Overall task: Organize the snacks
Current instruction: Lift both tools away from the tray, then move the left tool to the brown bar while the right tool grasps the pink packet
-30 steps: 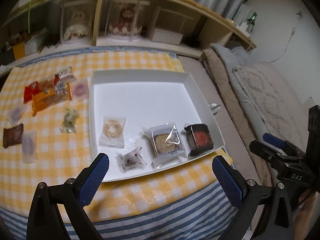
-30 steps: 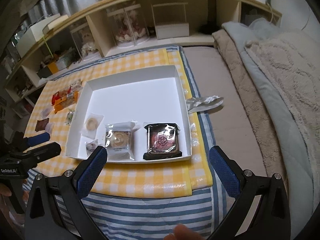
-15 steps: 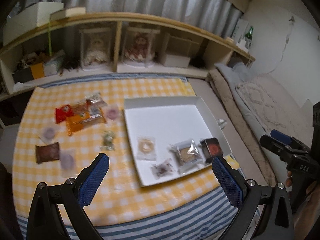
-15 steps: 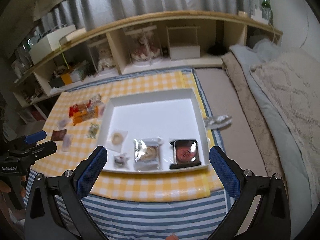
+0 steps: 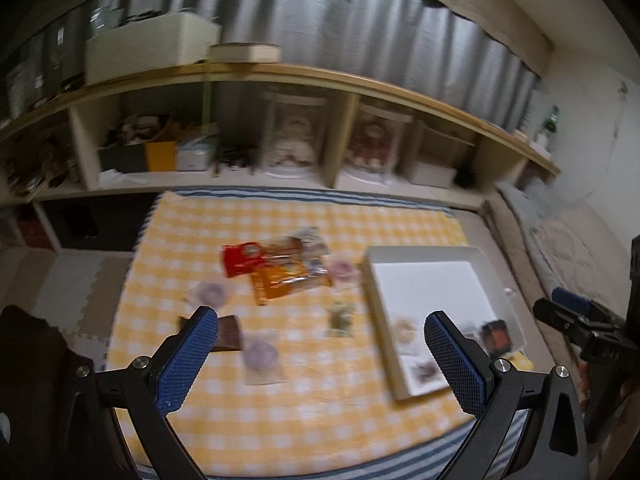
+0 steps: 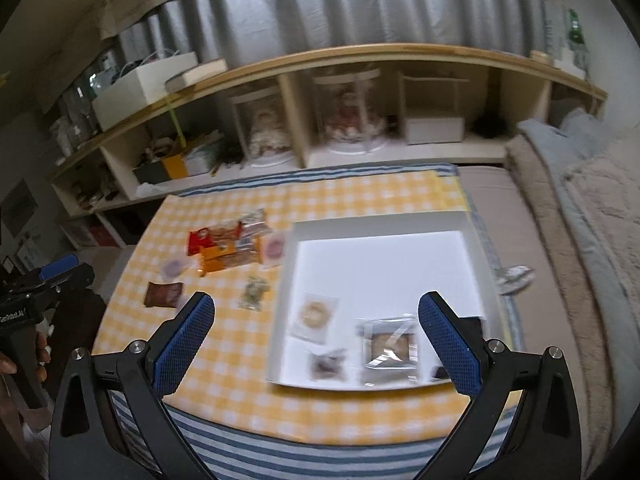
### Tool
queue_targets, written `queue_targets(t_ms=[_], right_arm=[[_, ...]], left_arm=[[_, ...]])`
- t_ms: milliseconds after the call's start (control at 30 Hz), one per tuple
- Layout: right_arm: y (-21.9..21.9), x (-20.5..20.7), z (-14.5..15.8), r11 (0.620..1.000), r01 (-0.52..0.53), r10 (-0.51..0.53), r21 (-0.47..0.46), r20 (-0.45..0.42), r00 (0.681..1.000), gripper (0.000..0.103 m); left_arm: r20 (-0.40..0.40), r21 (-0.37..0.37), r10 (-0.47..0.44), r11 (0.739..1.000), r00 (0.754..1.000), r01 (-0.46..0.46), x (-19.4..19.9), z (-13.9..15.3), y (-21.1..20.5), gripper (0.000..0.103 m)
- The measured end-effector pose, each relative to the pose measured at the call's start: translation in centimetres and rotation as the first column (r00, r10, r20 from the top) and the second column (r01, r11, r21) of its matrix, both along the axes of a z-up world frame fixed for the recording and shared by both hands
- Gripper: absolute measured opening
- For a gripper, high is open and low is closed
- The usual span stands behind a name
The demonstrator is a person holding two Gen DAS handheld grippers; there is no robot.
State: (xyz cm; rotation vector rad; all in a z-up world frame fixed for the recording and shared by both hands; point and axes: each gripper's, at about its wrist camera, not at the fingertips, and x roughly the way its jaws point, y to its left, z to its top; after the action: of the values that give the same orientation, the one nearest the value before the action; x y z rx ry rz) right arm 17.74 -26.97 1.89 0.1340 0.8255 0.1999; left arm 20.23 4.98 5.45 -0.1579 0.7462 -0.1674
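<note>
Hovering above the checked cloth, left gripper spread empty, right gripper likewise, white tray between its fingers, loose snacks beyond the left's.

Across the top we see a grey curtain above a wooden shelf with two cased dolls; at right a beige blanket, centre a yellow checked cloth.

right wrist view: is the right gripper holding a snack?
No. The right gripper is open with nothing between its fingers, hovering above the white tray and the yellow checked cloth.
</note>
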Motion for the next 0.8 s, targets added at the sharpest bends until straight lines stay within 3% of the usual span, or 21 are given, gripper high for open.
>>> queue_targets(t_ms=[233,467,600,700,800], right_arm=[[7.2,2.1,-2.2,0.994,-0.080,0.082,0.072,-0.025,0.996,0.103],[13.8,4.4,-5.4,0.982,-0.124,0.126,0.141,-0.009,0.992,0.103],[16.7,5.9,-7.8,0.983,-0.128,0.132,0.134,-0.021,0.991,0.103],[19.0,6.9,-10.2,0.980,-0.145,0.155,0.138,-0.058,0.986,0.103],[21.0,7.7,-12.8,0.979,-0.164,0.176,0.121,-0.096,0.980,0.103]], left_arm=[[-0.054,-0.008,0.146,0.989,0.988,-0.147,1.3,-2.6,6.0,0.103],[-0.089,0.010,0.262,0.965,0.961,-0.262,6.0,-5.4,9.7,0.103],[-0.092,0.068,0.275,0.961,0.957,-0.269,9.2,-8.4,10.1,0.103],[-0.134,0.145,0.269,0.957,0.954,-0.249,11.9,-11.5,9.8,0.103],[-0.194,0.175,0.268,0.956,0.944,-0.236,14.9,-14.6,10.1,0.103]])
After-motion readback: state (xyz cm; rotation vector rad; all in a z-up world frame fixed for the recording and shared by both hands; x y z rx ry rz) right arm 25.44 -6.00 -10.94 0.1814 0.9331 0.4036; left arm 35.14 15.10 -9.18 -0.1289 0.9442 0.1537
